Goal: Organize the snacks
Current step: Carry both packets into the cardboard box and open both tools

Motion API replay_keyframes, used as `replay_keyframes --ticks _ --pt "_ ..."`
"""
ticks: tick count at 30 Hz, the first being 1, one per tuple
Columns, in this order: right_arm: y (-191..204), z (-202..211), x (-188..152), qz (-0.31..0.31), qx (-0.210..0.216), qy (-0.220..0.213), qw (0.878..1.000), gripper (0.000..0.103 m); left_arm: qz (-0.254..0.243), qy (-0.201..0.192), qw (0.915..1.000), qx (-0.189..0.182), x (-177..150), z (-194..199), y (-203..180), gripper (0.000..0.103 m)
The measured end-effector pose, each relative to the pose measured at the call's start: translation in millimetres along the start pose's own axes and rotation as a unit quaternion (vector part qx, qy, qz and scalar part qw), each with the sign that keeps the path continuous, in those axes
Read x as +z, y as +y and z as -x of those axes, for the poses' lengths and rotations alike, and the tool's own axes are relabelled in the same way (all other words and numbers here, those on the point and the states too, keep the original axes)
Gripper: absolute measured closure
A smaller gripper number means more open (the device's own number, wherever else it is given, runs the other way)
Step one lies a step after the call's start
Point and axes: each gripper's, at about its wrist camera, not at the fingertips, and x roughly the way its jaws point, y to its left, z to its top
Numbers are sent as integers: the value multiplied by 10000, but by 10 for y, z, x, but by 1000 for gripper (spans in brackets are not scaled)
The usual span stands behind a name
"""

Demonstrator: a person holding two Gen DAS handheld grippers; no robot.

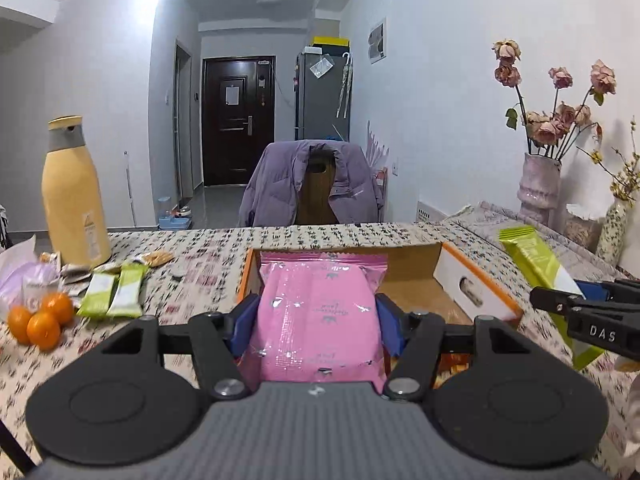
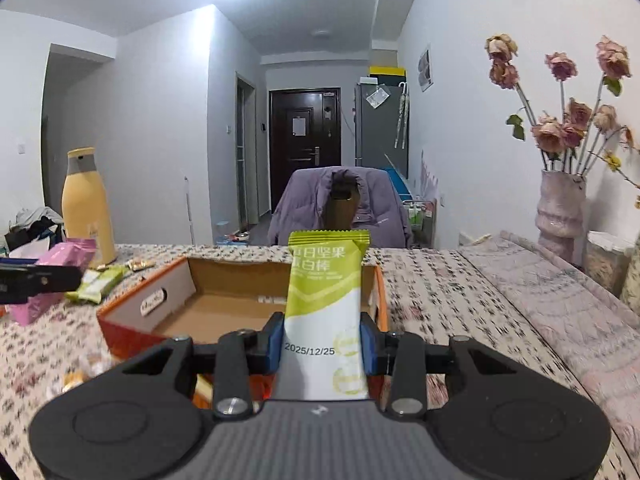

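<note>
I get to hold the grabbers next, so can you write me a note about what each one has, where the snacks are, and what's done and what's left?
Left gripper: shut on the pink snack pack, held above the table.
Right gripper: shut on the green-and-white snack bar.
The open cardboard box sits just ahead of both grippers; its visible floor looks mostly bare.
Done: both snacks picked up.
Left: put both in the box, then probably fetch the two green bars and the small wrapped snacks beside the yellow bottle. The oranges lie nearby.

Both wrist views face the box closely, side by side
</note>
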Motion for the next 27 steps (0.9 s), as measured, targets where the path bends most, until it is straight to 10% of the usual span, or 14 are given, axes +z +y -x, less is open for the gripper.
replay_keyframes --ticks 12,27 --pt "-109 -1063 503 -386 168 777 9961 66 -60 632 9973 358 422 -987 -115 40" --pt "25 -2101 205 -108 -92 2125 9771 65 -84 1652 9848 533 137 -1873 -20 40"
